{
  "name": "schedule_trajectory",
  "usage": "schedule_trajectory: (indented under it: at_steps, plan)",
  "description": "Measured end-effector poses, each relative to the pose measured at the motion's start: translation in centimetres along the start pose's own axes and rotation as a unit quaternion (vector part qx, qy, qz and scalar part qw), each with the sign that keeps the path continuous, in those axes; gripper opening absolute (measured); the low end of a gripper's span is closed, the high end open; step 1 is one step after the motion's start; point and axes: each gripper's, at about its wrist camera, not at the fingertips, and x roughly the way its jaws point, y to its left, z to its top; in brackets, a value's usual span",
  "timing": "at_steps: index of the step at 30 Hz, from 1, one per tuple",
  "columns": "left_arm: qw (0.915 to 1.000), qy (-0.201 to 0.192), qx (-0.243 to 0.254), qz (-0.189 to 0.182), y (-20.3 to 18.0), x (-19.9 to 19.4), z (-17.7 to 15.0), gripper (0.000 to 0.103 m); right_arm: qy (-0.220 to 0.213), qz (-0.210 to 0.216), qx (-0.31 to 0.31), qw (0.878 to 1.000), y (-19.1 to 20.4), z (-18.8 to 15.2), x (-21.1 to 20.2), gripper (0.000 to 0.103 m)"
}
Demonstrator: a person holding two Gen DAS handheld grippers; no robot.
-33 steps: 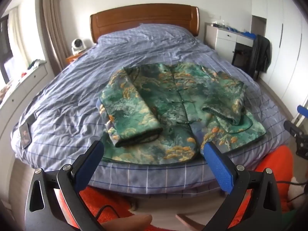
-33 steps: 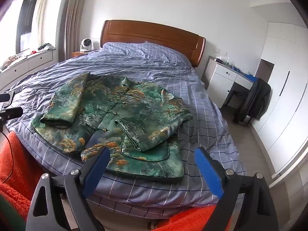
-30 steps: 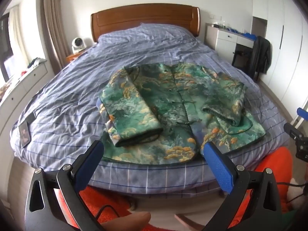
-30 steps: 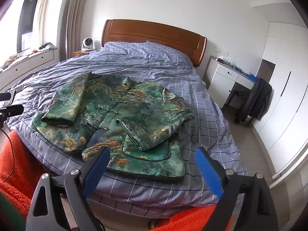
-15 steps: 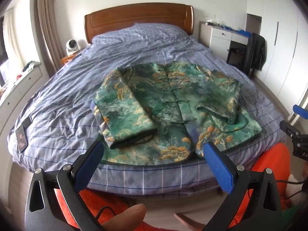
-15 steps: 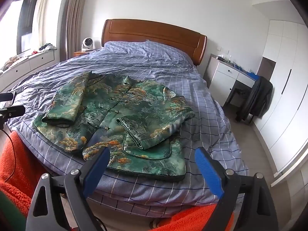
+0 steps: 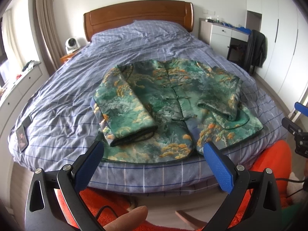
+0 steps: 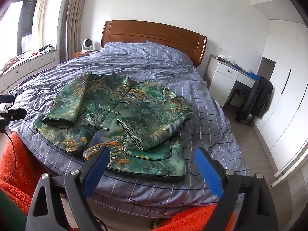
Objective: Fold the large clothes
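Green brocade jacket [image 7: 173, 104] lies flat on bed [image 7: 57, 105] at 12 o'clock (both sleeves folded inward); left claw [image 7: 154, 157] and right claw [image 8: 152, 165] gape wide, empty.

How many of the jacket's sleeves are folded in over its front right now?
2. One sleeve lies across the left side of the green jacket, cuff toward the bed's foot; the other sleeve is folded over its right side. None seems hidden.
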Motion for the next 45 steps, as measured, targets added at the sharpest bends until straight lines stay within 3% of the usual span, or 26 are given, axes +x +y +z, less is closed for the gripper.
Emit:
schedule_trajectory:
  at_steps: [45]
  plan:
    - [0.9999,0.002,0.001,-0.013,-0.45,0.08,-0.02,0.103,-0.001,0.003,0.003,1.0,0.81,-0.3,-0.08,0.091]
